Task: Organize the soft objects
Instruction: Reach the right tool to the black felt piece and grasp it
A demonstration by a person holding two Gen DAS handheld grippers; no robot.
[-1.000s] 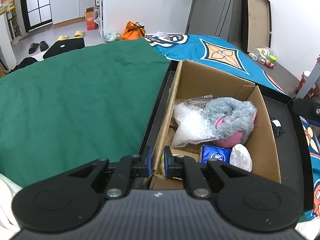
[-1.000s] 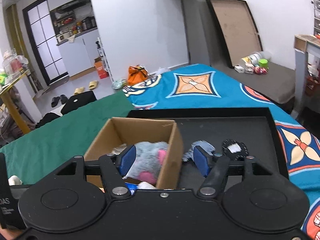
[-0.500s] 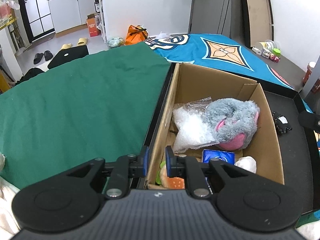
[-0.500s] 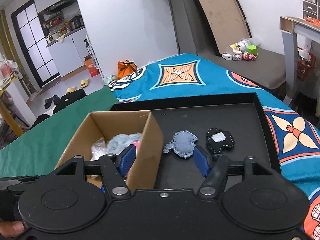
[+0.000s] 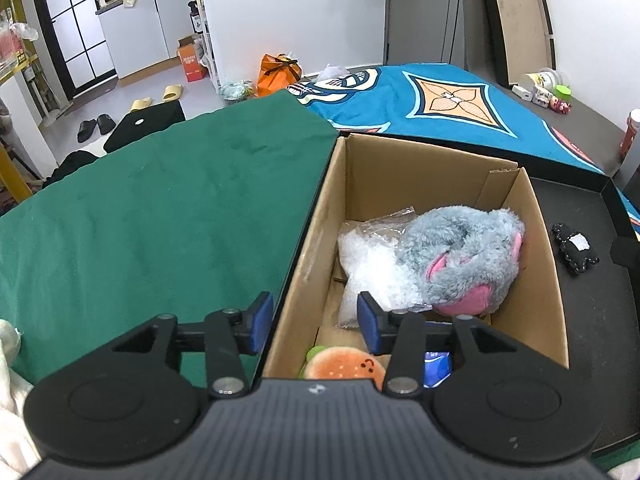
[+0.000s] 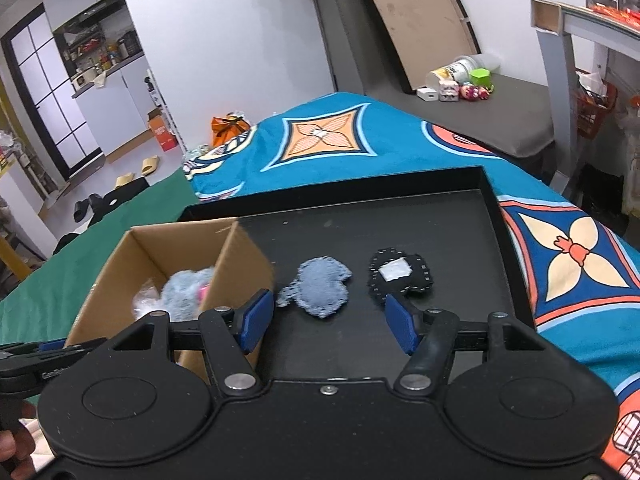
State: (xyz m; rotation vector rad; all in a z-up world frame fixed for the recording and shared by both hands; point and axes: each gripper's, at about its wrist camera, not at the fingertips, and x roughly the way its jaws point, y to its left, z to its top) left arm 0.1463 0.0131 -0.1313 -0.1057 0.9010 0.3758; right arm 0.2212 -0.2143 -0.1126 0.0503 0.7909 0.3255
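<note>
Seemingly finishing one drop and lining up the next pick: holding the left gripper (image 5: 314,316) over the near corner of the cardboard box (image 5: 400,172), its jaws having just been opening to about half spread, straddling the box's left wall without pinching it, gripping nothing, and leaving the burger plush (image 5: 344,364) lying just beneath them inside the box. Aiming the right gripper (image 6: 329,320) down at the black tray (image 6: 360,220), jaws standing roughly half open and empty, framing the grey fuzzy patch (image 6: 320,284) lying flat on the tray near the box's outer wall, with the black stitched patch (image 6: 400,276) just beside it to the right, apparently not touching. For doing this well: centring on the grey patch alone, dropping the pads right down to the tray floor, pinching across the narrower width, and keeping the left pad clear of the cardboard; lifting the other gripper straight up so as not to be catching the wall. Expecting thin, limp, ragged-edged fabric, folding and drooping once pinched; the black one looking like felt with pale edge stitching and a white label. Inside the box, sitting among crinkly clear plastic holding white filling (image 5: 372,272), a shaggy grey plush with pink lining (image 5: 460,256) and a glossy blue packet (image 5: 436,364), possibly tissues, though mostly hidden. Resting on smooth matte tray, rigid corrugated walls around soft contents.
</note>
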